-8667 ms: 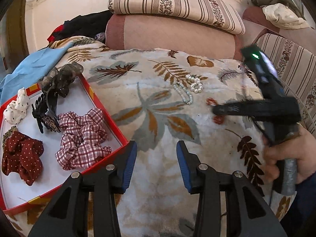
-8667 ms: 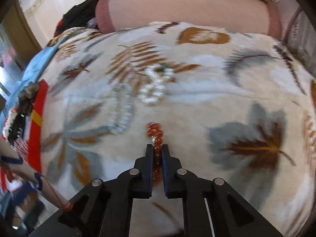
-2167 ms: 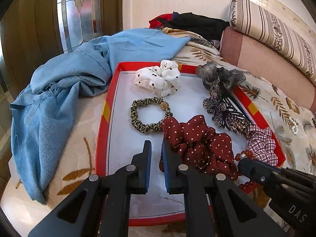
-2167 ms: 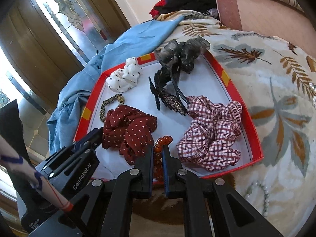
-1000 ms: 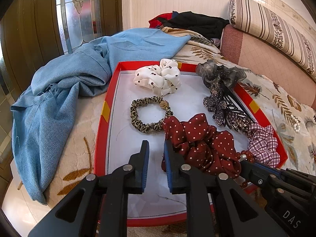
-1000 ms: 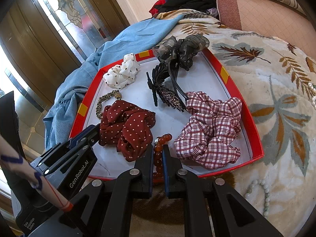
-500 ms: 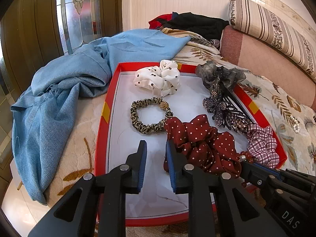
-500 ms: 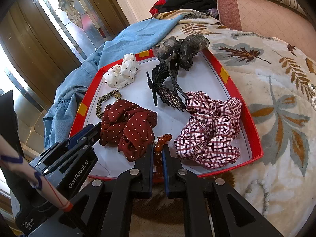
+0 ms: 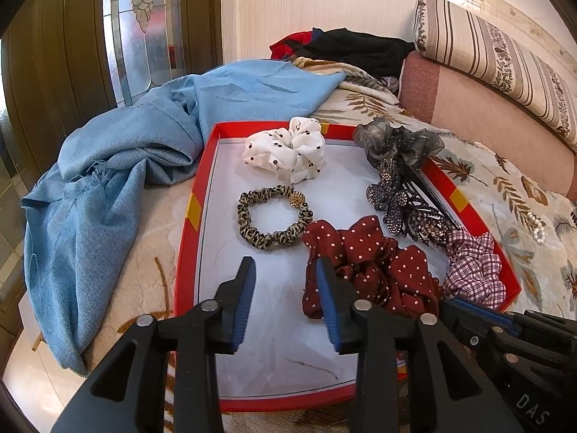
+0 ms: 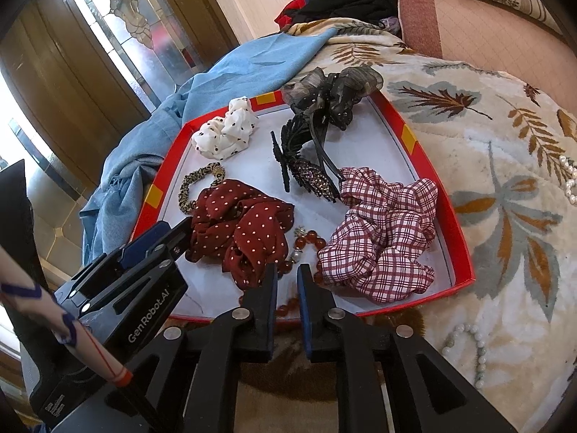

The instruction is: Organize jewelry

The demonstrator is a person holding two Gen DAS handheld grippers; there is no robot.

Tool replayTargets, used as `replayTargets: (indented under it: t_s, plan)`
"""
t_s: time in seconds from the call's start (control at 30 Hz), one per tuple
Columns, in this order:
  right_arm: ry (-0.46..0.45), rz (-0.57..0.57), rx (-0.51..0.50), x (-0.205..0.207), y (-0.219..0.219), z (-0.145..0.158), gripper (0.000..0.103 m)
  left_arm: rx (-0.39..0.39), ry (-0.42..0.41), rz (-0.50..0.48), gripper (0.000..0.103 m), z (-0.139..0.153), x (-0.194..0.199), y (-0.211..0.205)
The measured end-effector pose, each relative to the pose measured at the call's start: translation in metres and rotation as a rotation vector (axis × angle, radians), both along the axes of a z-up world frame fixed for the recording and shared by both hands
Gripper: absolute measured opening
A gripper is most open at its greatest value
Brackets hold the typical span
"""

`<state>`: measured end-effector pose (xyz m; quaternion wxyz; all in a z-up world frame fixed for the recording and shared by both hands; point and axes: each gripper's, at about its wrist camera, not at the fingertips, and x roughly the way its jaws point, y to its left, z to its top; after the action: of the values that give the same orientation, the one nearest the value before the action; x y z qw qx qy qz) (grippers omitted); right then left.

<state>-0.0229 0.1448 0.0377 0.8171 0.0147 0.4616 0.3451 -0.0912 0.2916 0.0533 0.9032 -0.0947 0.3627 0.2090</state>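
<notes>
between the right gripper's (image 10: 287, 281) blue-padded fingers, which stand a narrow way apart, lies the amber bead bracelet (image 10: 306, 240); the strand runs through the gap and i cannot tell whether the pads touch it. its upper loop rests on the white floor of the red tray (image 10: 449, 216), and a few beads trail over the tray's near rim, low down between the fingers. just left of the beads sits the dark red polka-dot scrunchie (image 10: 241, 223), and just right the plaid scrunchie (image 10: 386, 227), both close against the strand. over the near left part of the tray hangs the left gripper (image 9: 286, 296), its jaws set well apart with nothing between them but bare tray floor; its right finger stands in front of the edge of the polka-dot scrunchie. farther in lie a leopard-print hair tie (image 9: 274, 216), a white dotted scrunchie (image 9: 285, 149), jewelled black hair clips (image 9: 407, 205) and a grey gauze bow (image 9: 396, 140) at the far right corner. outside the tray, a blue cloth (image 9: 119, 166) is heaped to its left, and on the leaf-patterned blanket (image 10: 505, 137) to the right lie pearl strands (image 10: 468, 342), well apart from the tray.
</notes>
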Motion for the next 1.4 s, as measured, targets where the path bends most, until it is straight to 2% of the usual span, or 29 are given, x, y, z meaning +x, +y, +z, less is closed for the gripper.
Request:
replayTargets:
  t_s: [0.53, 0.7, 0.97, 1.17, 1.33, 1.4]
  plan:
    - [-0.031, 0.003, 0.005, -0.016, -0.004, 0.015, 0.017, 0.008, -0.027, -0.005, 0.042, 0.004, -0.002, -0.001]
    - [-0.046, -0.008, 0.011, -0.019, -0.009, 0.021, 0.025, 0.014, -0.037, -0.005, 0.046, 0.006, -0.003, -0.002]
    - [-0.06, -0.022, 0.015, -0.022, -0.016, 0.027, 0.027, 0.022, -0.048, -0.001, 0.049, 0.008, -0.006, -0.003]
    - [-0.071, -0.036, 0.016, -0.025, -0.022, 0.031, 0.032, 0.029, -0.053, 0.001, 0.053, 0.009, -0.007, -0.004]
    - [-0.074, -0.053, 0.02, -0.025, -0.03, 0.034, 0.033, 0.037, -0.064, 0.004, 0.061, 0.011, -0.007, -0.006]
    - [-0.079, -0.058, 0.021, -0.026, -0.034, 0.037, 0.037, 0.046, -0.07, 0.003, 0.062, 0.012, -0.007, -0.008]
